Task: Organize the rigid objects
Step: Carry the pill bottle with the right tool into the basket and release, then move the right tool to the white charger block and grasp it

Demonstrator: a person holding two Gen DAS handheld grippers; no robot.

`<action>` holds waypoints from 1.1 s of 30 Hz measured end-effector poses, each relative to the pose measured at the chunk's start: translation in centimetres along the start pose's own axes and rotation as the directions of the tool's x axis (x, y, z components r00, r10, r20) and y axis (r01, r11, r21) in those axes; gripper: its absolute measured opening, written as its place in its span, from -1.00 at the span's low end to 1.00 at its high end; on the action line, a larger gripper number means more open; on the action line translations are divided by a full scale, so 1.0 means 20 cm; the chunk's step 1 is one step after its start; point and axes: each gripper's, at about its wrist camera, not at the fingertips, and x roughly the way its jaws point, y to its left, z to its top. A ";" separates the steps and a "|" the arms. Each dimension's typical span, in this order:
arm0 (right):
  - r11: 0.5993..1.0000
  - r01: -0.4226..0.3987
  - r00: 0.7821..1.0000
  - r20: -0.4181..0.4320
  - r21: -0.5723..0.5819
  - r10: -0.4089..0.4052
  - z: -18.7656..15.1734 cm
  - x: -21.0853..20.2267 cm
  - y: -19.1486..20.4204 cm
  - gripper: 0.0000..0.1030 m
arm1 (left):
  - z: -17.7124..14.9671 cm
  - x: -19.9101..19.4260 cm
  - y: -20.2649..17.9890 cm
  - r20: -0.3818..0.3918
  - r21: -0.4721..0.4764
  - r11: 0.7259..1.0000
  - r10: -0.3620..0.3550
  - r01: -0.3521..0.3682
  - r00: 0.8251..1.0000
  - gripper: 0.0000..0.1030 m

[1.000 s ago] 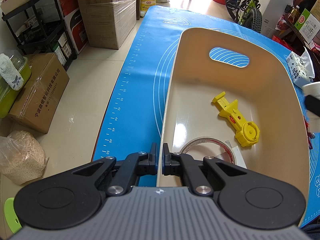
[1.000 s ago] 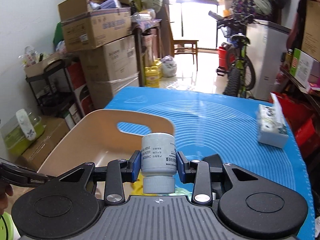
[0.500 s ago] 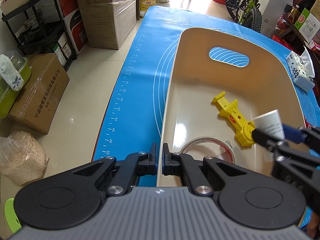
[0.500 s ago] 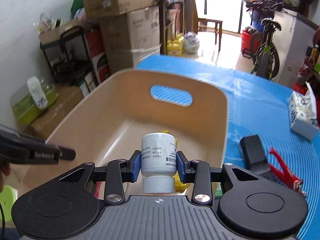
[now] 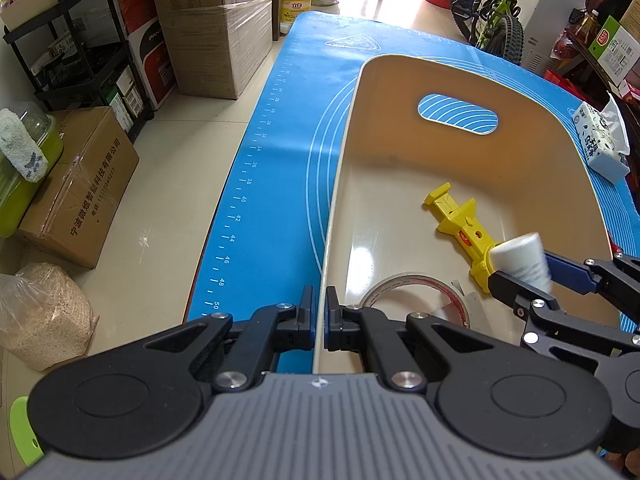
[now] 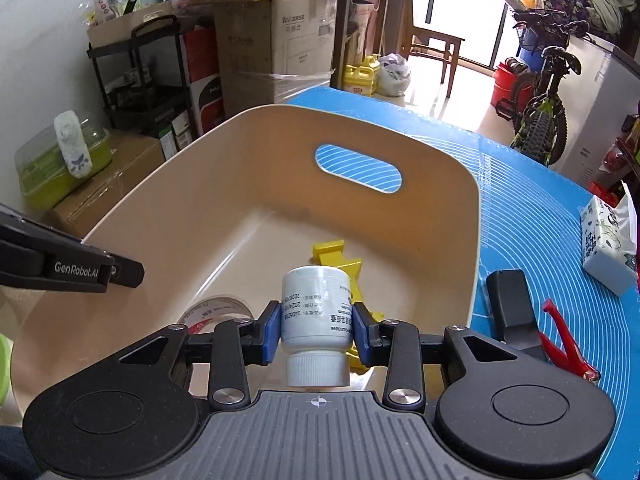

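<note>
- White bottle [image 6: 316, 312] low in the middle of the right wrist picture, over the inside of the tan bin [image 6: 440, 216]; in the left wrist picture, same bottle [image 5: 520, 258] at the right edge, above the bin floor.
- Held upside down: cap at the bottom of the picture, flat base up and tipped away, so long axis runs from near the camera out toward the far bin wall.
- Sits between the blue pads of the right gripper [image 6: 316, 330], one on each side of its label; jaws opening now, tiny gaps showing at the pads, likely to let the bottle drop in.
- Held over the bin, probably because sorted things go there.
- Yellow plastic tool [image 5: 460, 224] lying flat on the bin floor just under and past the bottle, long way pointing up-left in the left picture.
- Tape roll [image 5: 416, 296] flat on the floor near the bottom middle.
- Left gripper [image 5: 319, 322] clamped tight on the near bin rim, seemingly to keep the bin from sliding.
- Blue mat [image 6: 540, 200] under it all; black block [image 6: 508, 304], red clip [image 6: 560, 336] and tissue pack [image 6: 608, 244] outside the bin at right, not yet put away.
</note>
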 end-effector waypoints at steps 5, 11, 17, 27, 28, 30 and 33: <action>1.000 -0.022 1.000 0.016 0.018 0.022 0.00 -0.02 -0.03 0.10 | 0.00 0.00 0.00 0.000 0.000 1.000 0.000 0.000 1.000 -0.91; 0.998 -0.034 0.997 0.078 0.062 0.029 0.01 -0.13 -0.11 0.19 | 0.00 0.00 0.00 0.000 0.000 1.000 0.001 -0.001 1.000 -0.90; 0.994 -0.007 0.990 0.138 0.112 -0.009 -0.01 -0.28 -0.26 0.23 | 0.00 0.00 0.00 0.000 0.000 1.000 0.001 -0.001 1.000 -0.90; 0.973 0.119 0.980 0.137 0.196 -0.147 -0.10 -0.35 -0.61 0.23 | 0.00 0.00 0.00 -0.001 0.003 1.000 0.004 -0.004 1.000 -0.90; 0.971 0.129 0.979 0.127 0.202 -0.157 -0.12 -0.35 -0.64 0.23 | 0.00 0.00 0.00 -0.001 0.003 1.000 0.005 -0.005 1.000 -0.90; 0.966 0.141 0.980 0.108 0.215 -0.167 -0.15 -0.32 -0.70 0.23 | 0.00 0.00 0.00 -0.001 0.004 1.000 0.007 -0.007 1.000 -0.90; 0.964 0.145 0.983 0.078 0.221 -0.166 -0.21 -0.26 -0.75 0.23 | 0.00 0.00 0.01 -0.001 0.006 1.000 0.010 -0.010 1.000 -0.90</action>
